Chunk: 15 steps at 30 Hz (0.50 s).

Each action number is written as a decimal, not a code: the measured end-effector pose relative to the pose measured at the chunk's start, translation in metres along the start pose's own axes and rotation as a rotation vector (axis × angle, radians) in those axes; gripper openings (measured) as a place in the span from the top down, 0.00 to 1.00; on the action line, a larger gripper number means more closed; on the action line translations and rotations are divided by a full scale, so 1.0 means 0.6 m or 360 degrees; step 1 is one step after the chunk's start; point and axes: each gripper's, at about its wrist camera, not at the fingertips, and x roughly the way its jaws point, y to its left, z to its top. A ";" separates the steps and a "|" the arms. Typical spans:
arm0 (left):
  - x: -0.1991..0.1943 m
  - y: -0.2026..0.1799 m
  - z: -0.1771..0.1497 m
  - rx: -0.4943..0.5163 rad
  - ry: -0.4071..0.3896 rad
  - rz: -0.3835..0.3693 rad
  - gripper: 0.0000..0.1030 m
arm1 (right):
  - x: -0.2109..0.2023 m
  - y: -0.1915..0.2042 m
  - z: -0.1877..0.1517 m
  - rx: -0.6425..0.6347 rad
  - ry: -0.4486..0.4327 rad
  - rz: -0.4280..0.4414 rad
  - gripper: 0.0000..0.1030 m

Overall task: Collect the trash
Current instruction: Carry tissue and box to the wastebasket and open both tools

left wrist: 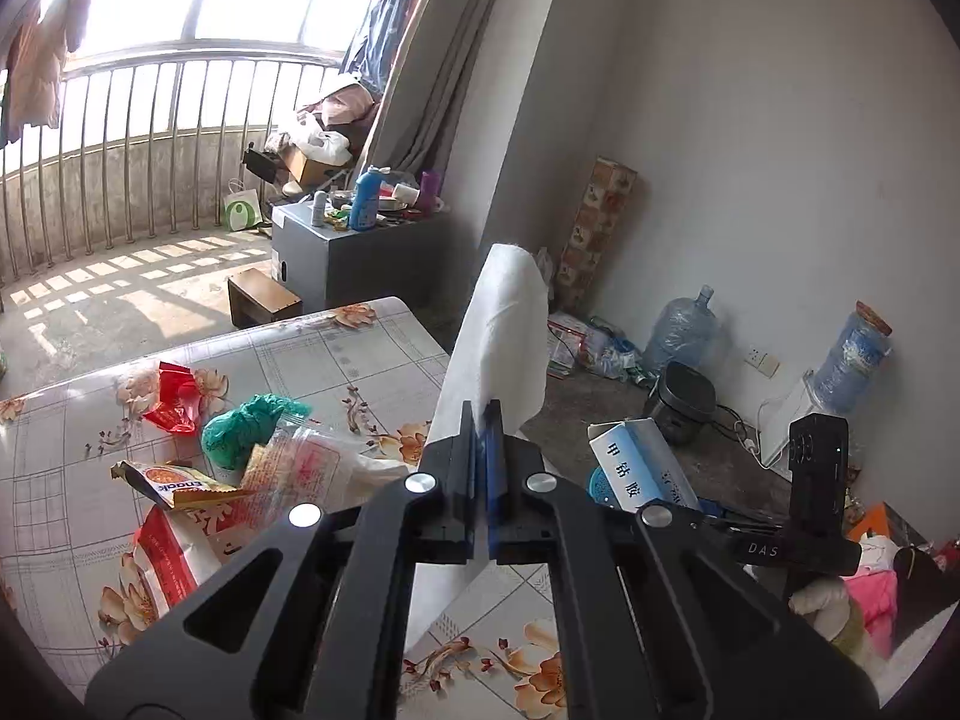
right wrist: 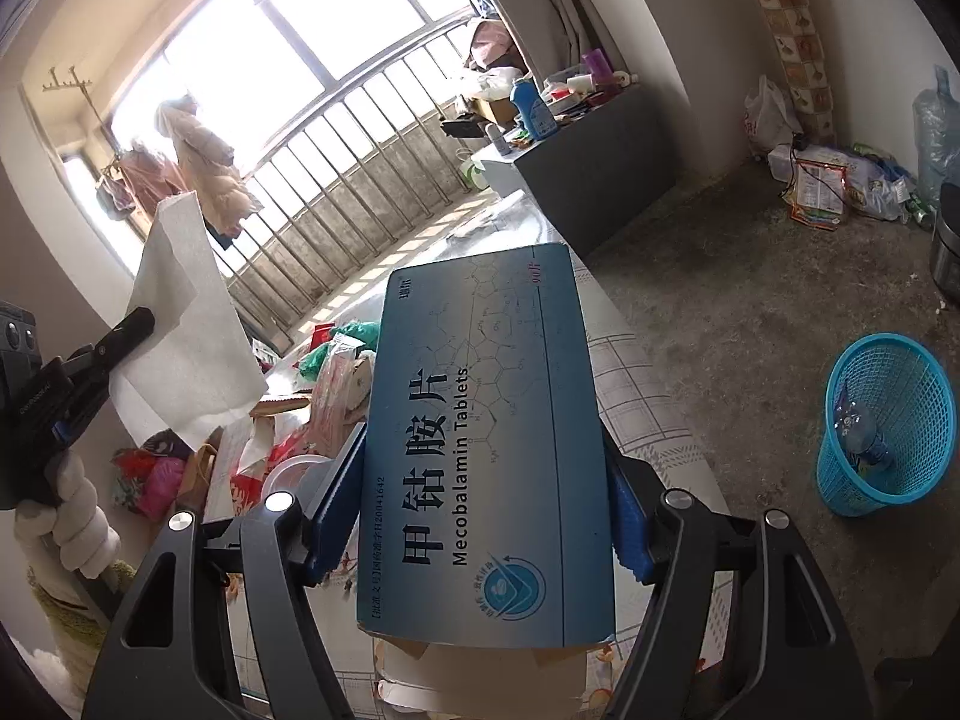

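Floor's blue basket (right wrist: 885, 426) shows rightward only; grippers clamp tissue (left wrist: 498, 336), box (right wrist: 486, 450).

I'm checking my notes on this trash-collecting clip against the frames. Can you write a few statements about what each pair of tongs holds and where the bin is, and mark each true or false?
1. The left tongs are shut on a white paper sheet. True.
2. The right tongs hold a red snack wrapper. False: they grip a blue cardboard Mecobalamin tablet box.
3. The blue plastic mesh basket stands on the floor. True.
4. The basket is empty. False: a plastic bottle lies inside it.
5. The green crumpled bag lies on the flowered tabletop. True.
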 end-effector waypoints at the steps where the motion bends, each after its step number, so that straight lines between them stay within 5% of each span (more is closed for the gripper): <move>1: 0.019 -0.016 -0.003 0.0009 0.0033 -0.0048 0.99 | -0.015 -0.015 0.003 0.0028 -0.0034 -0.0024 0.34; 7: 0.153 -0.101 -0.017 -0.0049 0.0269 -0.0358 0.99 | -0.100 -0.140 0.011 0.0313 -0.0235 -0.0279 0.34; 15: 0.341 -0.215 -0.055 -0.0015 0.0529 -0.0489 0.99 | -0.161 -0.306 -0.019 0.0712 -0.0347 -0.0534 0.34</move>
